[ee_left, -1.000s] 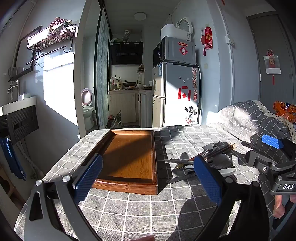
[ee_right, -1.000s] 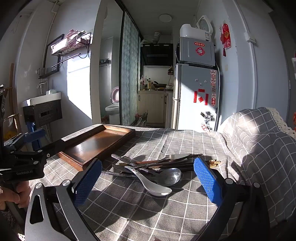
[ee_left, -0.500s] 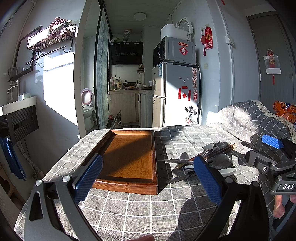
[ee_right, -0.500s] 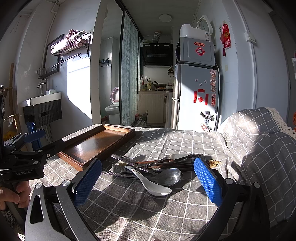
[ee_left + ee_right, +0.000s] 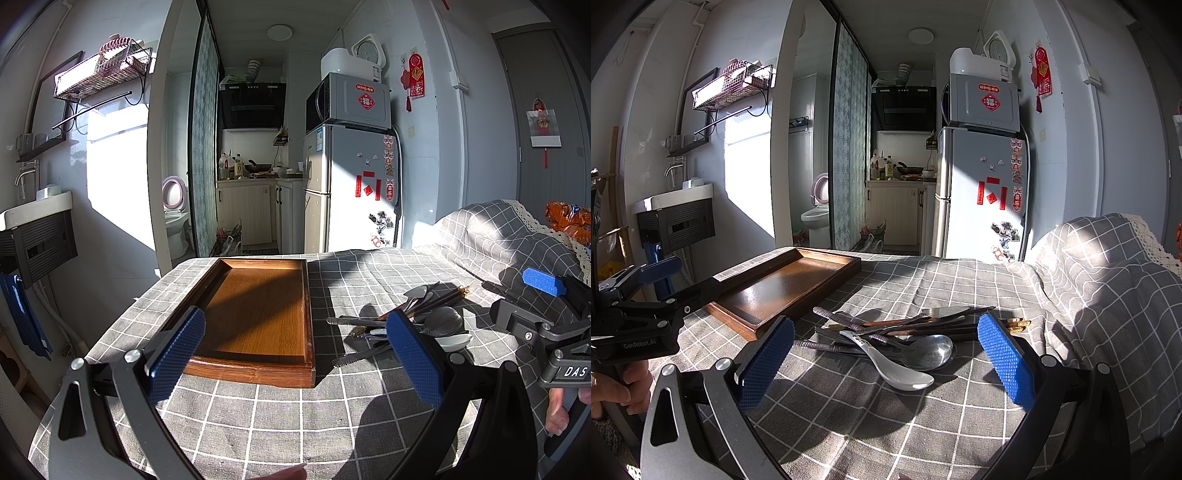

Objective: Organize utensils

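A pile of utensils point(image 5: 905, 332) lies on the grey checked tablecloth: a white ceramic spoon point(image 5: 890, 363), a metal spoon point(image 5: 929, 354), dark chopsticks and knives. The pile also shows in the left wrist view point(image 5: 410, 321). An empty wooden tray point(image 5: 258, 310) lies left of the pile; it also shows in the right wrist view point(image 5: 783, 288). My left gripper point(image 5: 295, 354) is open and empty, above the tray's near edge. My right gripper point(image 5: 886, 358) is open and empty, just in front of the pile.
The tablecloth rises over a hump at the right point(image 5: 1108, 277). The table's left edge point(image 5: 122, 321) drops to the floor near a sink cabinet point(image 5: 37, 236). A fridge point(image 5: 351, 188) stands behind the table.
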